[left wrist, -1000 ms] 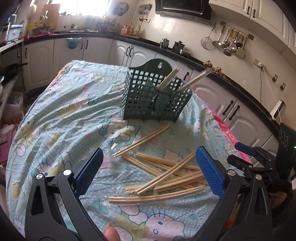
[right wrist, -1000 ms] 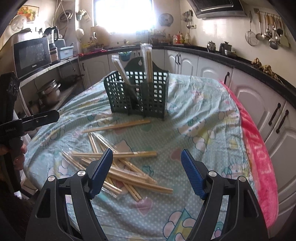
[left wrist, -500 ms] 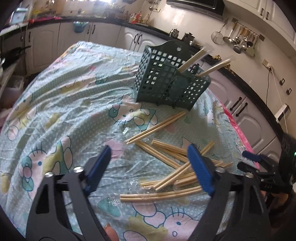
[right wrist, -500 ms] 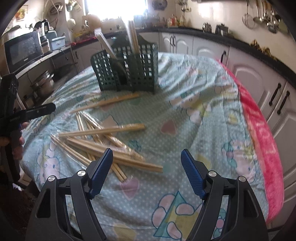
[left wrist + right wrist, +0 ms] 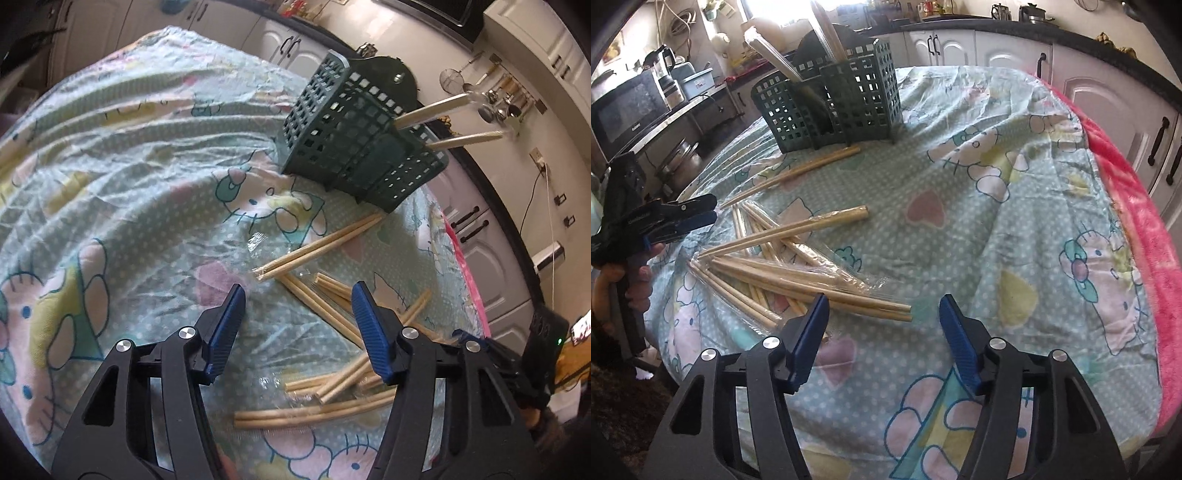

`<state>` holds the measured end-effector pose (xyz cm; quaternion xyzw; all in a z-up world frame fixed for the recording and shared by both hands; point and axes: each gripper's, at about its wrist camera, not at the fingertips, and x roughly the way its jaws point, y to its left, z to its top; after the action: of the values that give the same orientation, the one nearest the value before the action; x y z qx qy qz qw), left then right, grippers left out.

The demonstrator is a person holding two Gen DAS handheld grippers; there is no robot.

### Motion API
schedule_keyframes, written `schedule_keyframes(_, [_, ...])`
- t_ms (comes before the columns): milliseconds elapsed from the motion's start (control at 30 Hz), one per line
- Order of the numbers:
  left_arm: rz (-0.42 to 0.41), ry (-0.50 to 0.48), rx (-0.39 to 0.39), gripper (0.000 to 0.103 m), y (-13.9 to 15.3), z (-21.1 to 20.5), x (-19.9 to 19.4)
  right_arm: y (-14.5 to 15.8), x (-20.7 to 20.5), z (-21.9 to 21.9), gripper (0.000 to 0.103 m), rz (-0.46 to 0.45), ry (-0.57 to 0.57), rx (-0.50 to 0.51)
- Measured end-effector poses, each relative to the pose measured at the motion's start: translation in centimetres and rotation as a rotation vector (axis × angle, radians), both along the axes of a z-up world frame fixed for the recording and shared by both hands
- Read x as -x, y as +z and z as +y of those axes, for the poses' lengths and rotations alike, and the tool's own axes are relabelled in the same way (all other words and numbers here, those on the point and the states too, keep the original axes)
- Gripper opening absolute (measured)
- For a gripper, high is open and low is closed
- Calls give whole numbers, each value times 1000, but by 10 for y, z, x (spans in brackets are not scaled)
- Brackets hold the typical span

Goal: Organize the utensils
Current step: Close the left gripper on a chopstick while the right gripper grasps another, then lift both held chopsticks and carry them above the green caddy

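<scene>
Your left gripper [image 5: 297, 297] hangs over the cloth-covered bench [image 5: 110, 177] with its jaws closing and nothing between them yet: only the patterned tablecloth [image 5: 147, 206] shows in the gap, and the blue pads press on nothing. Just beyond the tips of those jaws lies a wrapped pair of chopsticks [image 5: 317, 247], slanting up to the right. A second pair [image 5: 321, 306] runs under the right-hand jaw, and the rest of the loose chopstick pile [image 5: 314, 410] sits below and to the right of that jaw, near the bench edge.

Your right gripper [image 5: 884, 308] is also closing on empty air. The thick ends of one long pair [image 5: 871, 306] reach into the space just ahead of its left jaw, not touched by either pad. The pile [image 5: 783, 258] fans out further ahead and to the left of the jaws, several pairs in clear plastic wrap crossing one another. From this side your left gripper shows at the far left edge, beside the pile, held in your hand [image 5: 637, 284].

Farthest ahead of both pairs of jaws stands the green utensil caddy [image 5: 831, 99], upright on the cloth, with two wrapped pairs of chopsticks [image 5: 432, 110] already leaning out of its compartments. One more pair [image 5: 798, 171] lies on the cloth just in front of its base.
</scene>
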<state>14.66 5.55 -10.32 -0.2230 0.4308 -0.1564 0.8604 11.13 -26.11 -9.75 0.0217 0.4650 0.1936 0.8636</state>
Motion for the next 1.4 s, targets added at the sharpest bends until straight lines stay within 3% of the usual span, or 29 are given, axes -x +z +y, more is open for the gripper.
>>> schedule_keyframes(100, [10, 11, 16, 47, -3, 3, -5, 0, -1, -4, 49, 5, -2, -18])
schedule_keyframes(300, [19, 24, 21, 27, -4, 6, -9, 3, 1, -11, 34, 22, -15, -49])
schedule_keyframes(467, [24, 24, 19, 15, -6, 7, -10, 8, 3, -12, 6, 17, -8, -54])
schedule_keyframes(867, [-4, 27, 35, 5, 2, 14, -6, 46, 9, 0, 3, -109, 15, -42])
schedule_keyframes(1400, [-271, 18, -38, 3, 97, 13, 20, 128, 4, 54, 3, -352, 166, 17])
